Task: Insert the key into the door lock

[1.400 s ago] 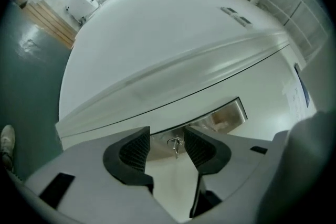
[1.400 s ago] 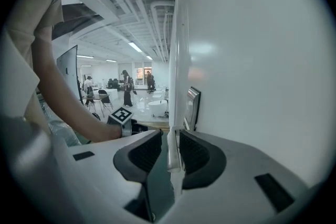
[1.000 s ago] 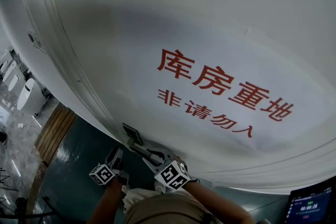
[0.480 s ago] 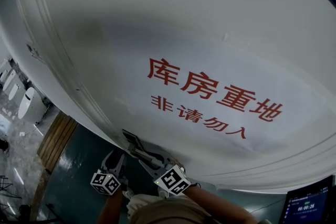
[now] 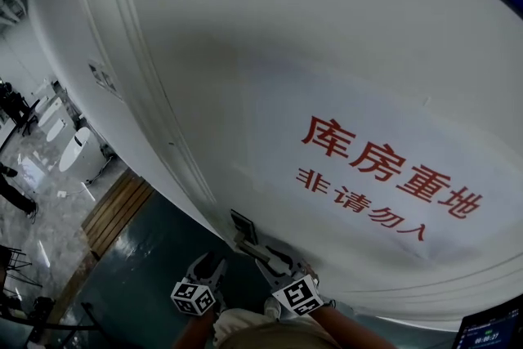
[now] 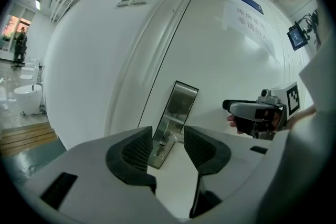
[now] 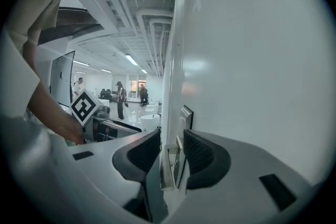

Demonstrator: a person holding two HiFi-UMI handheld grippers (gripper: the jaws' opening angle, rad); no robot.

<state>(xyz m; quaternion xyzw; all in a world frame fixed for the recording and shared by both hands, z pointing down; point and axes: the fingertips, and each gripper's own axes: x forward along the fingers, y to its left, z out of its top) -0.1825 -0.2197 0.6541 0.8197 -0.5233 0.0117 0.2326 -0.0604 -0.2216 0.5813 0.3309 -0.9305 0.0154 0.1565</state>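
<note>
Left gripper (image 6: 168, 134) fingers released, empty; its view faces lock plate (image 6: 176, 110) front-on. Right gripper (image 7: 171, 137) fingers released; its view shows lock plate edge-on. Head view: red-lettered sign (image 5: 384, 176) above both.

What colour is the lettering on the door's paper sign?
Red lettering on a white paper sign; it shows best in the head view.

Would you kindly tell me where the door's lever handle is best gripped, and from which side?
Probably near its free end, from the right along the door: the lever handle is a thin flat bar standing off the door, end-on between the open jaws of the right gripper.
</note>
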